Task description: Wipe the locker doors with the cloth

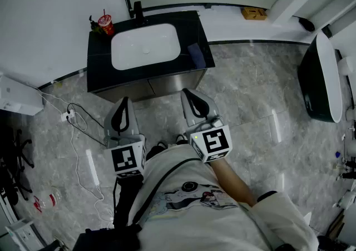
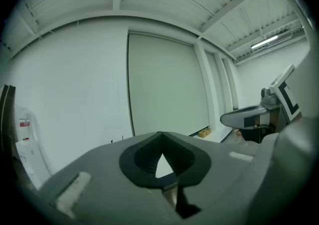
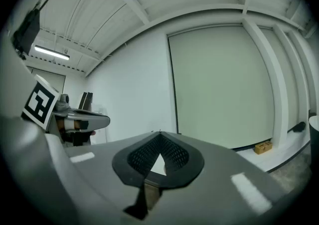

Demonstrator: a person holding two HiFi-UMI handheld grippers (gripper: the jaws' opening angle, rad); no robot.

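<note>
In the head view I stand before a black vanity (image 1: 100, 72) with a white basin (image 1: 146, 47); its grey cabinet doors (image 1: 167, 84) face me. My left gripper (image 1: 124, 101) and right gripper (image 1: 188, 93) are held side by side, roughly level, just short of those doors. In the left gripper view the left gripper (image 2: 160, 136) has its jaws together with nothing between them. The right gripper (image 3: 159, 135) looks the same in its own view. A small dark blue flat thing (image 1: 196, 55) lies on the counter's right end. I see no cloth in either gripper.
A red cup (image 1: 105, 23) and a black tap (image 1: 137, 9) stand at the basin's back. A black-and-white tub (image 1: 325, 77) is at the right, a cardboard box (image 1: 253, 13) on the ledge behind. A power strip with white cable (image 1: 69, 115) lies on the marble floor at the left.
</note>
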